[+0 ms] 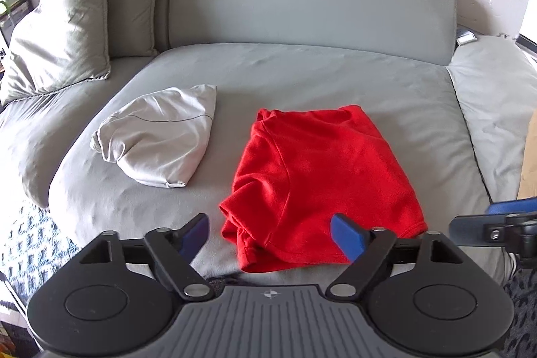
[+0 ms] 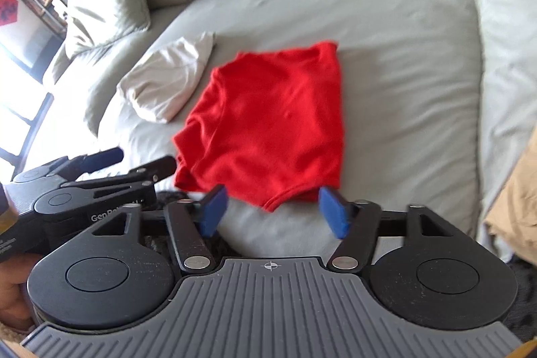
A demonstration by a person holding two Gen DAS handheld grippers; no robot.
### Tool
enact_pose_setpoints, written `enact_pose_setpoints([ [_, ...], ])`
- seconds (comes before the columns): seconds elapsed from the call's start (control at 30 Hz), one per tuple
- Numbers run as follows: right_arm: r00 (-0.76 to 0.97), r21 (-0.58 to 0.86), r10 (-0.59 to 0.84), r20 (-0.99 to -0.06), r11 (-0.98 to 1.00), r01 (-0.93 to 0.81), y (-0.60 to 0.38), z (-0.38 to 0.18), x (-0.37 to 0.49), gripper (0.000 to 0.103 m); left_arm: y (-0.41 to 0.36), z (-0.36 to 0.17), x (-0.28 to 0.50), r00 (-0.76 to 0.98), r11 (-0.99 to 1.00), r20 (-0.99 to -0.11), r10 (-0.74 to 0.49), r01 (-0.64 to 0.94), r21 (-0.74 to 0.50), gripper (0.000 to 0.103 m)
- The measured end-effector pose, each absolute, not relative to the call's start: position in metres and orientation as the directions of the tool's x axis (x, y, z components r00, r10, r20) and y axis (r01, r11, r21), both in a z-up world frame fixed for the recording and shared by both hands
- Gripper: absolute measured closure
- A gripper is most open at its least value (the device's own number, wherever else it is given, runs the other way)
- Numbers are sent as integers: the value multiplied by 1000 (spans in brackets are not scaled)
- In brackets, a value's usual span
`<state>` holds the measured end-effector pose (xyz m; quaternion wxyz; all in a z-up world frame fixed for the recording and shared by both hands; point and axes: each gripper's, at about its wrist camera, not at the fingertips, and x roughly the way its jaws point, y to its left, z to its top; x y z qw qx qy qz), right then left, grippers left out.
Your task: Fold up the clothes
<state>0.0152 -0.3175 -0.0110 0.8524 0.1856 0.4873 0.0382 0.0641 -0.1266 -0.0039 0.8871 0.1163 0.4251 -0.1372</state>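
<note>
Both tools are hovering wide apart and gripping nothing at the sofa's front edge, the left tool (image 1: 270,235) and right tool (image 2: 272,212) just short of a folded red shirt (image 1: 315,183). The shirt is lying on the grey sofa (image 1: 335,79), a folded white garment (image 1: 157,140) resting beside it and cushions (image 1: 67,26) leaning behind.

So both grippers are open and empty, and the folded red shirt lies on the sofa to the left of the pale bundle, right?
Nearly. The red shirt lies to the right of the pale bundle, not the left; the left wrist view shows it. Both the left gripper and the right gripper are indeed open and empty.
</note>
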Motion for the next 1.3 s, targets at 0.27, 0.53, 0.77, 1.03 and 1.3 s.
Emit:
enact_pose_setpoints([
  [0.27, 516, 313, 222, -828, 945, 95, -313, 3, 10, 20, -123, 8, 48, 585, 937, -794, -168, 346, 56, 1],
  [0.53, 510, 291, 223, -831, 955, 57, -304, 10, 16, 18, -120, -1, 45, 519, 942, -837, -170, 334, 16, 1],
  [0.77, 493, 265, 200, -847, 962, 66, -304, 8, 24, 16, -122, -8, 47, 509, 943, -850, -133, 330, 50, 1],
  [1.03, 450, 244, 184, -874, 966, 80, -306, -3, 22, 16, -128, -14, 46, 473, 939, -871, -134, 341, 41, 1],
  [1.3, 446, 163, 128, -886, 986, 41, -303, 3, 22, 15, -137, -13, 39, 463, 923, -868, -182, 386, 12, 1],
])
